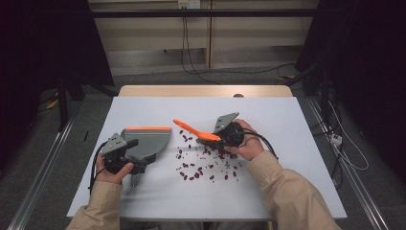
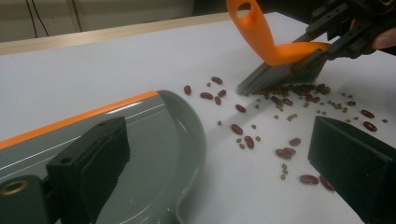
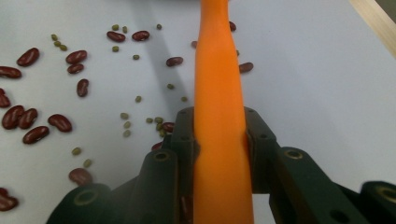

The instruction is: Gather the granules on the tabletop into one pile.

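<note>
A grey dustpan (image 1: 148, 141) with an orange front lip lies flat on the white table, left of centre. My left gripper (image 1: 136, 154) hovers over its near side with jaws wide apart; in the left gripper view (image 2: 219, 135) the pan (image 2: 154, 149) lies under the left jaw, nothing clamped. My right gripper (image 1: 221, 137) is shut on the orange handle of a small brush (image 1: 194, 129), pinched between both jaws (image 3: 219, 126). The brush's grey bristles (image 2: 285, 74) rest on the table among scattered red kidney beans (image 1: 206, 165) and small green beans (image 2: 292, 116).
The beans spread between the pan's right rim and the brush. The white tabletop (image 1: 297, 124) has a wooden strip (image 1: 206, 91) at its far edge. Cables (image 1: 191, 62) run across the floor behind, and dark curtains hang at both sides.
</note>
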